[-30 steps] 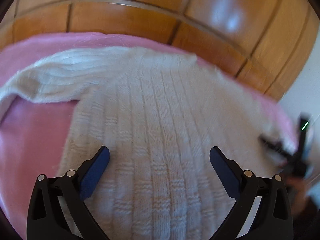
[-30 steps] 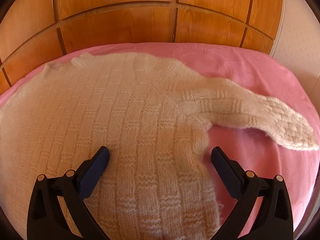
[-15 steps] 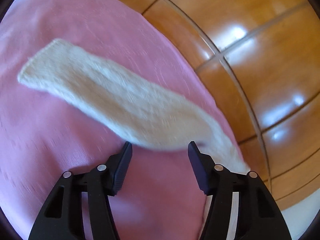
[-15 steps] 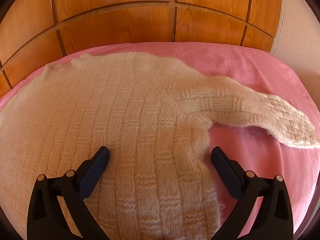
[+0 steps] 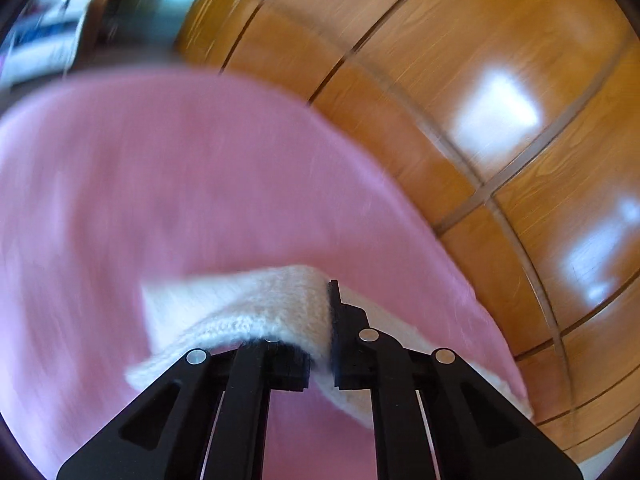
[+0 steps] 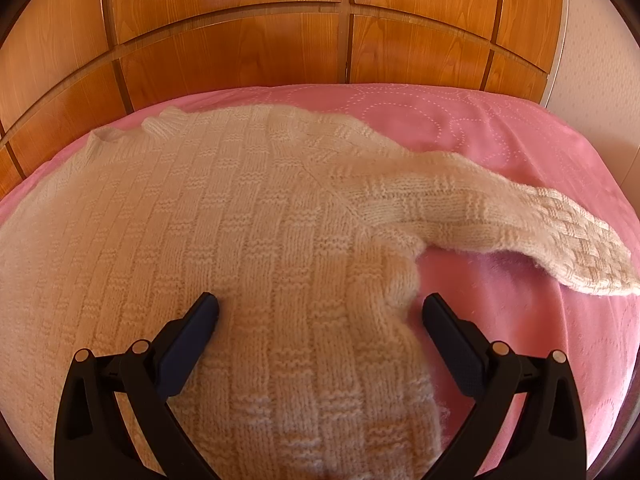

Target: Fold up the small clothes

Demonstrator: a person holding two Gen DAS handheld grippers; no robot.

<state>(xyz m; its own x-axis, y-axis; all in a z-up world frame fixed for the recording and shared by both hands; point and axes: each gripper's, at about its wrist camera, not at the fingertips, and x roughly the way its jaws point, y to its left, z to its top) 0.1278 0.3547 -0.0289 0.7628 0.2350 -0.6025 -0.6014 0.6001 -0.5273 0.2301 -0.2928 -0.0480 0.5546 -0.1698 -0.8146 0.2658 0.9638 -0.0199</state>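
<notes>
Sweater: a cream knitted sweater (image 6: 248,240) lies spread flat on the bed, body toward the right wrist camera, collar toward the wooden panels.
Knit: chunky wool, fuzzy at the edges, worked in vertical ribs crossed by short ridged bands; the cuff end shows a basket-weave pattern.
Right sleeve: the right sleeve (image 6: 500,216) runs out flat over the cover, tapering to a rounded cuff near the bed's edge.
Left sleeve: the left sleeve (image 5: 256,304) is a soft, thick strip, lifted and bent into a hump at the pinch, its loose end trailing down to the cover; the view is blurred.
Left tongs: the left tongs (image 5: 330,320) have just been closing and now sit clamped on the left sleeve, black pads pressed into the wool.
Right tongs: the right tongs (image 6: 320,320) stand wide apart with nothing gripped, one finger on the sweater's body, the other over the bare cover, the side seam between them.
Bed cover: the pink bed cover (image 6: 520,128) is smooth cloth stitched with dotted circles.
Surroundings: glossy orange-brown wooden panels (image 6: 240,52) with dark grooves rise right behind the bed; a pale wall (image 6: 596,64) shows at the right.
</notes>
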